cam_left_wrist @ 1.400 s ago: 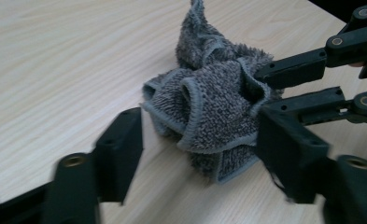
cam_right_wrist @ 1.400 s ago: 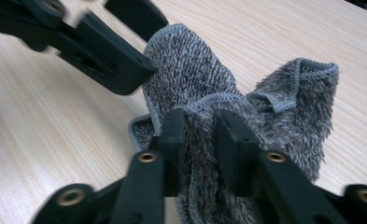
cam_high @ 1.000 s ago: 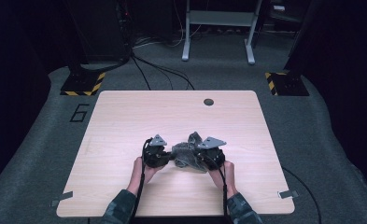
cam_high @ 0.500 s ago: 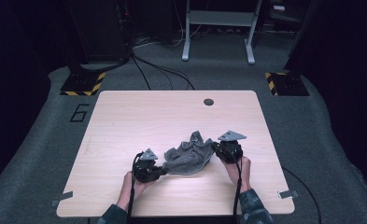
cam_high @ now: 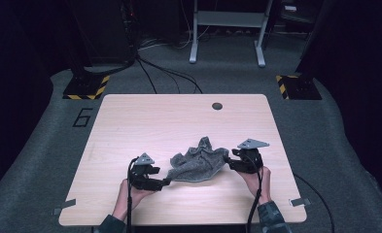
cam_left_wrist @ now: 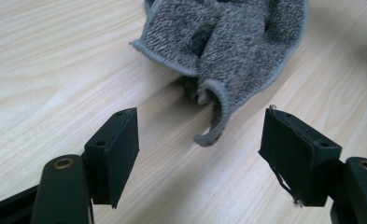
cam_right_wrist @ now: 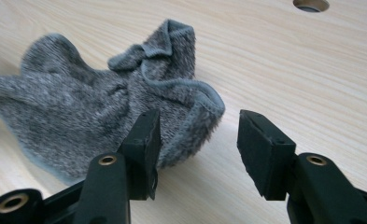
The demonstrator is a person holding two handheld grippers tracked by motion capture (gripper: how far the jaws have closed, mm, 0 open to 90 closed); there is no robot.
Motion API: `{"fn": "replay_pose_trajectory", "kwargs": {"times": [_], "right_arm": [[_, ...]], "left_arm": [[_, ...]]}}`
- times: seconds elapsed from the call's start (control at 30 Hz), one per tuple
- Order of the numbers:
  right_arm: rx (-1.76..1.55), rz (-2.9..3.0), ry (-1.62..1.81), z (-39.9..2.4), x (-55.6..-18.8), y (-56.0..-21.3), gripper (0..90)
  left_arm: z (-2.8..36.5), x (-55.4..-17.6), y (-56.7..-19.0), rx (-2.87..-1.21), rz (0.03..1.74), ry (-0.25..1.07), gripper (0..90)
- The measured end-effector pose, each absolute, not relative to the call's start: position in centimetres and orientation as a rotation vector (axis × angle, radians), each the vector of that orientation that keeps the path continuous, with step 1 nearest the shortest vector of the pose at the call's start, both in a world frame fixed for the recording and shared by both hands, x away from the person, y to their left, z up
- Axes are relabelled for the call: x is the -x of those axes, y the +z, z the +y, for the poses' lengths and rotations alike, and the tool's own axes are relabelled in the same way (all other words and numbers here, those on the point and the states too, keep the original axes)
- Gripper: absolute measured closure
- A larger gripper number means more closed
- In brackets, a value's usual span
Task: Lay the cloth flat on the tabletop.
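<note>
A grey knitted cloth (cam_high: 198, 162) lies rumpled on the wooden table (cam_high: 145, 121), spread sideways between both hands. My left gripper (cam_high: 165, 182) sits at its lower left corner. Its jaws have just been opening, and in the left gripper view (cam_left_wrist: 200, 144) they stand open, with a curled cloth (cam_left_wrist: 228, 42) corner lying between and ahead of them, untouched. My right gripper (cam_high: 230, 162) is at the cloth's right edge. Its jaws have just been opening too; in the right gripper view (cam_right_wrist: 197, 140) the cloth (cam_right_wrist: 92, 107) edge lies loose beside the left jaw.
A round cable hole (cam_high: 217, 106) is set in the table's far side, also visible as the hole (cam_right_wrist: 311, 4) in the right gripper view. Bare wood surrounds the cloth. Beyond the table are cables, yellow-black taped bases (cam_high: 86, 87) and a metal stand (cam_high: 227, 29) on dark floor.
Both hands moved apart, drawing the bunched cloth out wider across the table. Both grippers, shut on the cloth before, now have their jaws open and the cloth lies released.
</note>
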State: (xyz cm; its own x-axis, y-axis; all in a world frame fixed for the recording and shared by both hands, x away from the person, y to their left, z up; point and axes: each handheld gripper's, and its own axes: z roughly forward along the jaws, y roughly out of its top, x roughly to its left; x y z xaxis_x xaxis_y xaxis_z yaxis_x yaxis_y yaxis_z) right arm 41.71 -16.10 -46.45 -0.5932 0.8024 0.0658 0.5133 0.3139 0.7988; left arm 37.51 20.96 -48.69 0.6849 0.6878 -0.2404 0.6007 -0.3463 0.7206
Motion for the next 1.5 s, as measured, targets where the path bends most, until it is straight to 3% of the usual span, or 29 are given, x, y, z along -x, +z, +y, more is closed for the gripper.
{"fn": "replay_pose_trajectory", "kwargs": {"times": [0.2,0.33,0.47,0.6,0.87,0.93,1.03,1.17,1.27,1.4,1.5], "right_arm": [[-1.161,2.212,1.210,-16.6,-41.5,-46.5,51.9],[-1.165,2.230,1.206,-16.3,-42.3,-46.7,54.5],[-1.181,2.283,1.228,-15.8,-43.4,-47.5,72.0],[-1.166,2.291,1.226,-15.5,-43.2,-47.8,84.6],[-1.156,2.267,1.240,-15.8,-41.7,-47.3,83.8],[-1.156,2.270,1.251,-15.9,-41.2,-47.3,80.7],[-1.185,2.279,1.247,-15.7,-40.5,-47.6,73.1],[-1.206,2.279,1.223,-15.3,-40.2,-47.7,65.9],[-1.196,2.264,1.191,-14.6,-40.1,-47.5,68.5],[-1.170,2.261,1.149,-14.4,-39.8,-47.3,82.4],[-1.162,2.267,1.146,-14.5,-39.5,-47.4,86.3]], "left_arm": [[20.3,-36.7,-50.1,-2.064,0.984,0.183,33.7],[20.0,-36.5,-50.5,-2.037,0.971,0.209,49.4],[20.0,-37.0,-50.9,-2.042,0.961,0.216,72.9],[20.4,-37.6,-51.3,-2.038,0.968,0.196,85.5],[23.4,-38.8,-50.3,-1.952,1.026,0.156,85.4],[23.8,-38.8,-50.1,-1.955,1.023,0.144,78.1],[23.5,-38.5,-50.3,-1.985,1.035,0.104,60.0],[23.0,-38.2,-50.7,-1.999,1.027,0.101,58.2],[22.7,-38.2,-50.8,-1.992,1.036,0.112,64.5],[22.4,-38.1,-50.8,-1.997,1.043,0.120,86.2],[22.1,-38.1,-50.9,-2.026,1.037,0.106,87.8]]}}
